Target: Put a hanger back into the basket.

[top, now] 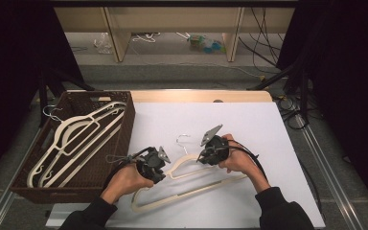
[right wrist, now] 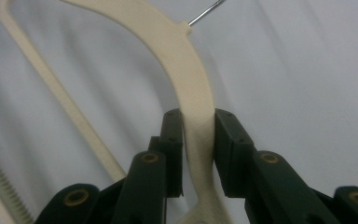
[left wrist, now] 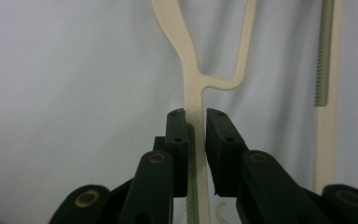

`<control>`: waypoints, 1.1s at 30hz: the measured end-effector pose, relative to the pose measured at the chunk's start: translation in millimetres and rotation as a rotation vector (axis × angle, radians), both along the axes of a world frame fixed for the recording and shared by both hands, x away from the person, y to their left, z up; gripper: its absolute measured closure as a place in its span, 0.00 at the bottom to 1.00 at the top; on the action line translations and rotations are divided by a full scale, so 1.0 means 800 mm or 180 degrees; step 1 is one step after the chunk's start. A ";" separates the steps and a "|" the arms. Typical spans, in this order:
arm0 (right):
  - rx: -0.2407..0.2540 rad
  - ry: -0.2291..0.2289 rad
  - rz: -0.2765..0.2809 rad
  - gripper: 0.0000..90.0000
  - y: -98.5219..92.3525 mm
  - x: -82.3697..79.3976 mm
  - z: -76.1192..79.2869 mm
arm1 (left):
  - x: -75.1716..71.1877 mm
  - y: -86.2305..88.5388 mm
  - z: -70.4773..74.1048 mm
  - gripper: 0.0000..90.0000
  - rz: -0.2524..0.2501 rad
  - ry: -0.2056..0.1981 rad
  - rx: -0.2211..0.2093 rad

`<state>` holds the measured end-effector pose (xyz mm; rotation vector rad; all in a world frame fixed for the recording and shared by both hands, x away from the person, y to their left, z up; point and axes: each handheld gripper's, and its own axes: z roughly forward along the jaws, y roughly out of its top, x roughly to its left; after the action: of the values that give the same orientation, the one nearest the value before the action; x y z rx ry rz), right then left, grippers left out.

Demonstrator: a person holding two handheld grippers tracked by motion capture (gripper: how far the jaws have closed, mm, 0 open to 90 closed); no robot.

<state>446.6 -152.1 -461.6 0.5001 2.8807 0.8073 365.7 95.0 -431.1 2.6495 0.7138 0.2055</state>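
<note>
The cream hanger (top: 191, 184) lies flat on the white bench (top: 268, 143), low and centre in the high view, its wire hook (top: 183, 140) pointing toward the top of the frame; both grippers have hold of it, one on each shoulder, which looks like a two-handed grip meant to keep it level when lifted; the left gripper (left wrist: 196, 122) has its jaws narrowed onto the thin arm of the hanger, just below the fork where the arm splits; the right gripper (right wrist: 198, 122) has its jaws closed on the broad curved shoulder near the hook; at the left of the high view a brown basket (top: 124, 129) holds more hangers (top: 76, 141) of the same kind, so I judge this one is bound there next.
</note>
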 end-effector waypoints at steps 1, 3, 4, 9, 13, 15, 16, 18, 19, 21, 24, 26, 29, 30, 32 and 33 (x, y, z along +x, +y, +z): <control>-0.0005 -0.0030 0.0020 0.84 -0.001 -0.002 0.003 | 0.000 0.001 -0.002 0.88 0.0006 0.0014 -0.0024; -0.0044 -0.0105 0.0108 0.84 -0.002 -0.008 0.007 | 0.000 0.001 -0.004 0.96 0.0030 0.0026 -0.0074; -0.0076 -0.0157 0.0133 0.84 -0.002 -0.012 0.009 | -0.001 0.001 -0.005 0.96 0.0034 0.0050 -0.0078; -0.0127 -0.0300 0.0178 0.84 -0.002 -0.024 0.016 | 0.007 0.001 -0.007 0.81 0.0087 0.0015 -0.0245; -0.0121 -0.0413 0.0231 0.84 -0.002 -0.032 0.026 | 0.012 -0.004 -0.004 0.63 0.0123 0.0055 -0.0544; -0.0105 -0.0440 0.0237 0.84 -0.003 -0.036 0.029 | 0.017 -0.008 -0.003 0.62 0.0086 0.0042 -0.0610; -0.0101 -0.0456 0.0245 0.84 -0.003 -0.038 0.030 | 0.020 -0.010 -0.004 0.61 0.0086 0.0027 -0.0638; -0.0079 -0.0492 0.0260 0.85 -0.004 -0.042 0.032 | 0.026 -0.014 -0.005 0.60 0.0076 0.0067 -0.0686; -0.0068 -0.0498 0.0273 0.85 -0.004 -0.043 0.033 | 0.026 -0.017 -0.007 0.60 0.0180 0.0097 -0.0847; -0.0056 -0.0522 0.0275 0.85 -0.003 -0.047 0.036 | 0.033 -0.017 -0.006 0.61 0.0083 0.0138 -0.0824; -0.0003 -0.0546 0.0306 0.85 -0.003 -0.052 0.036 | 0.034 -0.021 -0.005 0.63 0.0074 0.0168 -0.0968; 0.0009 -0.0552 0.0313 0.85 -0.004 -0.055 0.036 | 0.033 -0.025 -0.005 0.65 0.0094 0.0198 -0.1071; 0.0031 -0.0585 0.0324 0.85 -0.006 -0.059 0.037 | 0.033 -0.028 -0.005 0.67 0.0087 0.0271 -0.1170; 0.0046 -0.0592 0.0338 0.85 -0.007 -0.061 0.038 | 0.033 -0.029 -0.005 0.67 0.0091 0.0302 -0.1205; 0.0056 -0.0628 0.0340 0.85 -0.007 -0.064 0.040 | 0.033 -0.031 -0.004 0.70 0.0097 0.0340 -0.1292; 0.0060 -0.0643 0.0335 0.85 -0.007 -0.065 0.041 | 0.033 -0.032 -0.003 0.70 0.0081 0.0339 -0.1294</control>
<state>394.3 -157.9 -428.7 0.2539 2.7335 0.8475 391.8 69.7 -433.6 2.2762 0.7348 -0.0699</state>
